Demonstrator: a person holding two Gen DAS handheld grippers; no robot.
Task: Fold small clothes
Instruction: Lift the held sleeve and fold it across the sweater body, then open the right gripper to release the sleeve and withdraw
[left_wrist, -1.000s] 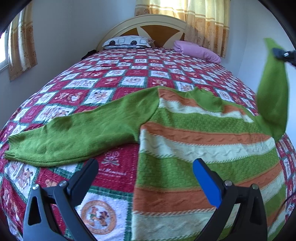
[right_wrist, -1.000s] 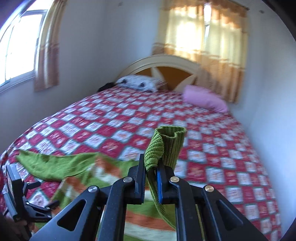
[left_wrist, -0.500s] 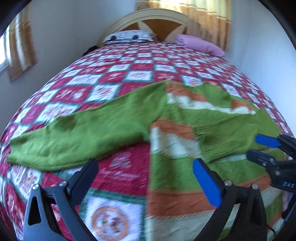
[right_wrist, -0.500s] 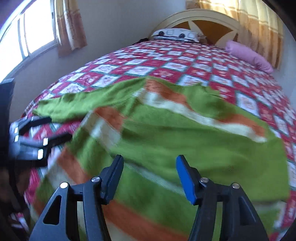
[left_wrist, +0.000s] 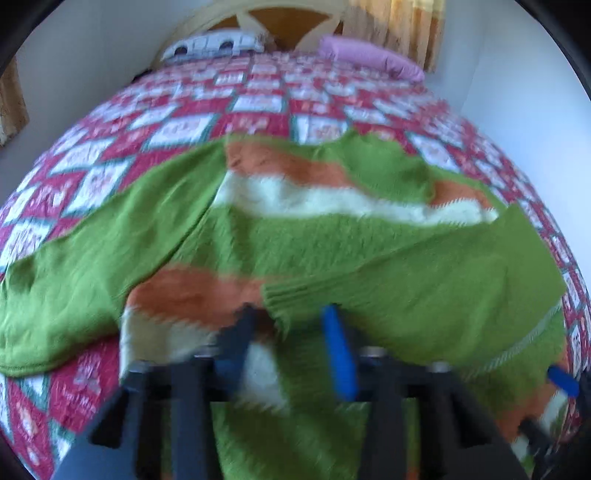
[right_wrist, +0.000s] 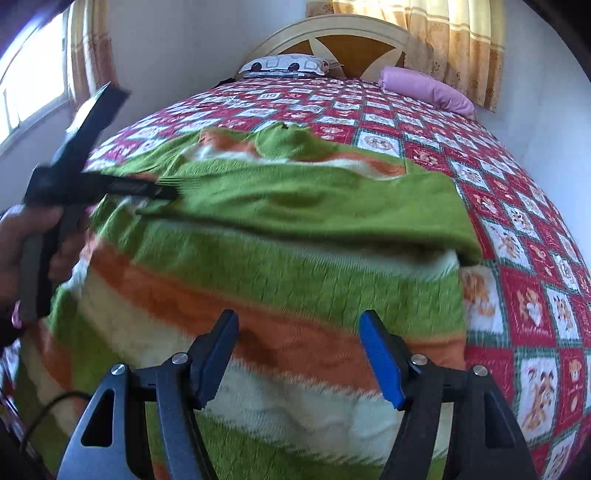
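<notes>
No readable text, labels, brands or numbers in either view. The bedspread (right_wrist: 524, 302) squares carry cartoon animal pictures, and a few squares may hold small lettering, but it's too blurred and small to read. The left wrist view is motion-blurred throughout. Nothing legible on the sweater (right_wrist: 280, 236).

Green, orange and cream striped sweater (right_wrist: 280, 258) lies flat, one sleeve (right_wrist: 314, 195) folded across.
</notes>
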